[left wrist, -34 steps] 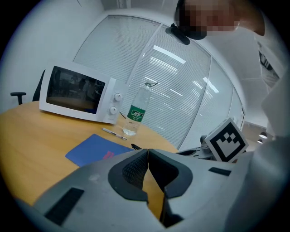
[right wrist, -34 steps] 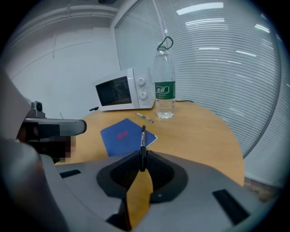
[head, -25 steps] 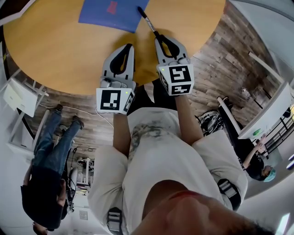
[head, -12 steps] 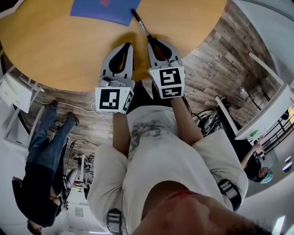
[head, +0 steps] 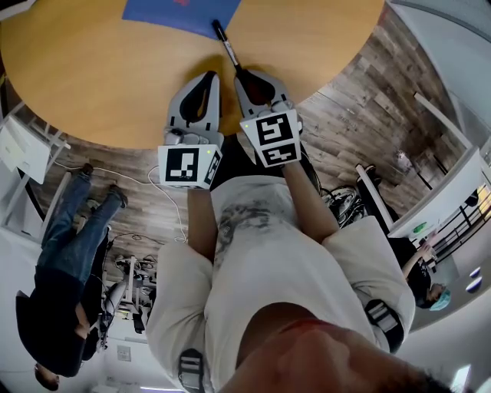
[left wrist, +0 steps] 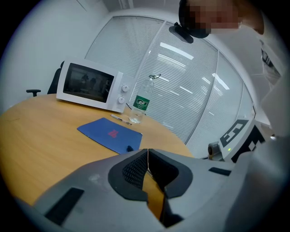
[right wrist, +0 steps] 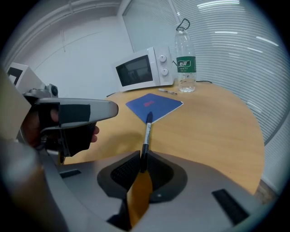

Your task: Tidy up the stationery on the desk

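Observation:
My right gripper (head: pixel 242 74) is shut on a black-and-white pen (head: pixel 226 47), which sticks out ahead toward the near corner of a blue notebook (head: pixel 180 15). In the right gripper view the pen (right wrist: pixel 146 136) rises from the closed jaws (right wrist: pixel 143 156), its tip over the notebook (right wrist: pixel 154 105). My left gripper (head: pixel 209 77) hovers close beside it over the round wooden table (head: pixel 92 84), jaws shut on nothing (left wrist: pixel 147 152). The notebook (left wrist: pixel 108 134) lies flat ahead.
A white microwave (left wrist: pixel 90 86) stands at the table's far side, with a clear water bottle (left wrist: pixel 140 105) next to it. A second small pen (left wrist: pixel 118 118) lies by the bottle. A person in jeans (head: pixel 69 253) stands on the floor at the left.
My right gripper has carried the pen leftward, closer to the left gripper, and a little back toward me. The left gripper has barely moved.

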The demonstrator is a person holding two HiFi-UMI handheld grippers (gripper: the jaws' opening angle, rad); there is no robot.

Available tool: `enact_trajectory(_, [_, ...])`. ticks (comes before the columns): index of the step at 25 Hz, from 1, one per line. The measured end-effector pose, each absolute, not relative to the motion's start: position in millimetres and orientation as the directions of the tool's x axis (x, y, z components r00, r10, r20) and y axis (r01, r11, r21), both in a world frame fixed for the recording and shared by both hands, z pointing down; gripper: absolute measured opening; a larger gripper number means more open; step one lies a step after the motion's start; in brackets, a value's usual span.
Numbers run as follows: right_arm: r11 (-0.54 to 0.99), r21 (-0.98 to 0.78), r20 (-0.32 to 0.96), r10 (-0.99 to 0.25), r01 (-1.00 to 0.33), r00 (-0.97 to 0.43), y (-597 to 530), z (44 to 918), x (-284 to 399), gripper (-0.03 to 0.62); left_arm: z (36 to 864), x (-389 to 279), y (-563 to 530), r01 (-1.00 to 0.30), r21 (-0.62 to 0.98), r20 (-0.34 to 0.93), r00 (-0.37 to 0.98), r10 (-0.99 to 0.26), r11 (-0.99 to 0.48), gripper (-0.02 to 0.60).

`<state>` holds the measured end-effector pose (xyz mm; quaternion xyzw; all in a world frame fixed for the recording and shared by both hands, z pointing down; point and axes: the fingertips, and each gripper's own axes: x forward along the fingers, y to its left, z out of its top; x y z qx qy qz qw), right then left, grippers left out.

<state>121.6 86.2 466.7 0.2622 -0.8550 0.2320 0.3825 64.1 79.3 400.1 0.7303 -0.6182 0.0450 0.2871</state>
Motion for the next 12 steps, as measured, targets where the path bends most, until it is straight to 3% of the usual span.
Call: enact_trajectory(12, [0.815,-0.247,0.774,-0.159,-0.523,-0.613,115.0,465.2,74.5,0.119,406.8,25.7,99.1,-0.93,0.367,0.439,0.164,-0.884,0.01,0.012])
